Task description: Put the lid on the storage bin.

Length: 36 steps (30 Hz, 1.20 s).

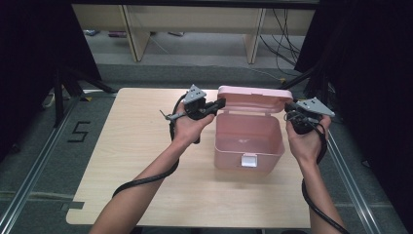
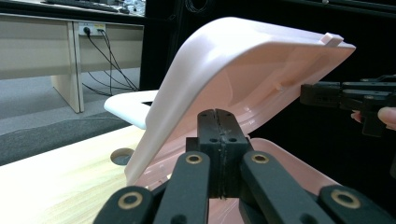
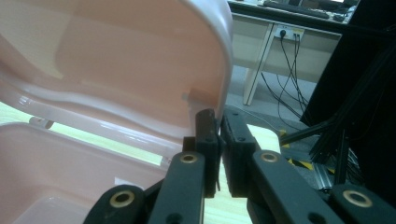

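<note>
A pink plastic box (image 1: 248,141) stands on the wooden table with its lid (image 1: 254,97) raised and its inside bare. My left gripper (image 1: 221,103) is at the lid's left end. In the left gripper view its jaws (image 2: 218,114) are pressed together with nothing between them, right in front of the lid (image 2: 243,70). My right gripper (image 1: 290,108) is at the lid's right end. Its jaws (image 3: 219,116) stand a narrow gap apart, and the lid's edge (image 3: 224,70) hangs just above the left finger (image 3: 205,126). Nothing shows between the pads. The right gripper (image 2: 336,95) also appears in the left gripper view.
The box has a white latch (image 1: 249,160) on its near wall. The table (image 1: 136,161) has bare wood left of and in front of the box. A floor marking "5" (image 1: 78,130) lies to the left. Desk legs (image 1: 131,34) and cables (image 1: 282,39) stand beyond the table.
</note>
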{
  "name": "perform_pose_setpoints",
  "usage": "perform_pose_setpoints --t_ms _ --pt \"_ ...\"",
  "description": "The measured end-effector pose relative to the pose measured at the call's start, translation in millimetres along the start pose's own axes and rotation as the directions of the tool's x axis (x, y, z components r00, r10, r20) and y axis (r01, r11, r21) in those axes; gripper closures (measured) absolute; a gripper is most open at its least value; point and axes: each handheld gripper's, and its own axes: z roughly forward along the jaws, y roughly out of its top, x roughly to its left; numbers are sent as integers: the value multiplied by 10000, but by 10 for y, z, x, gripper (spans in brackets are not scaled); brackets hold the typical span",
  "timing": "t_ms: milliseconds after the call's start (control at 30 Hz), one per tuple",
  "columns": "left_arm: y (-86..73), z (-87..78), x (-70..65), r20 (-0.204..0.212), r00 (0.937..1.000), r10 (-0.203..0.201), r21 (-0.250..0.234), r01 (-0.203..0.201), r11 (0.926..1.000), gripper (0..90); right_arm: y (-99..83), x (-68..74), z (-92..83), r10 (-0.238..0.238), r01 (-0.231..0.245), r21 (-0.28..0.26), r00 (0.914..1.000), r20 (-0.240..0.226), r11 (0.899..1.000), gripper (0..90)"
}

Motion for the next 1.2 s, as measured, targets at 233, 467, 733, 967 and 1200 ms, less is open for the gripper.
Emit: perform_pose_setpoints --t_ms 233,467,733,967,1200 --pt "-20 15 -12 10 10000 -27 -36 27 10000 899 -28 15 -38 141 -141 -61 9999 -14 9999 835" --pt "-26 23 -2 -28 10000 -35 -5 35 10000 899 -11 12 -19 -275 275 42 9996 -8 9996 807" --pt "-8 13 -8 -23 10000 -6 -45 6 10000 899 100 31 12 -176 177 -157 9998 115 9997 796" --pt "-20 2 0 -43 10000 -38 -54 38 10000 899 69 35 -27 -31 37 -273 9998 214 9996 877" --pt "-58 -17 -55 79 10000 -14 -62 15 10000 899 14 51 -76 6 1 -311 9998 221 9995 877"
